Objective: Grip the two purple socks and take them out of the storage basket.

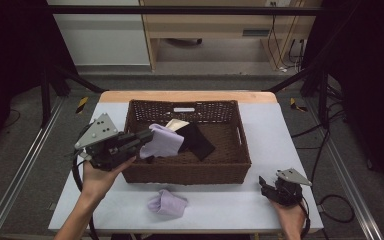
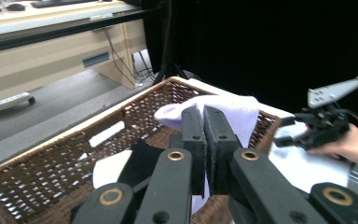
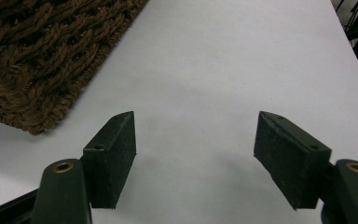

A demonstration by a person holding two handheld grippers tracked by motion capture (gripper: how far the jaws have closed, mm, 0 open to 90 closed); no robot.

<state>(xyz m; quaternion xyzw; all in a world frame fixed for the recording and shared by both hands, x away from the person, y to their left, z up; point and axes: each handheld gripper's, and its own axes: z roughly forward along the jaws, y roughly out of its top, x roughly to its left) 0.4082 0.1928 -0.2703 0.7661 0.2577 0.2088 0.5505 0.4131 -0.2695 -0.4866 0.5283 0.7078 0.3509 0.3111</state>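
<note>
Lilac cloth (image 1: 164, 141) pinched in my black left tongs (image 2: 204, 140), brown woven basket (image 1: 185, 173) under it, second lilac cloth (image 1: 167, 204) on white table (image 1: 230, 205), black cloth (image 1: 196, 141) and cream cloth (image 1: 175, 124) beyond my left tongs.

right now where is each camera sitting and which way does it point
High view: fixed above the person's side, looking forward and down on the white table and wicker basket; both forearms enter from below.
Left gripper view: rides the left gripper, looking over the basket; its fingers pinch a lilac cloth.
Right gripper view: rides the right gripper, aimed down at the table; fingers spread apart.
Shared: the high and left gripper views both show the right gripper and the cloth.
</note>
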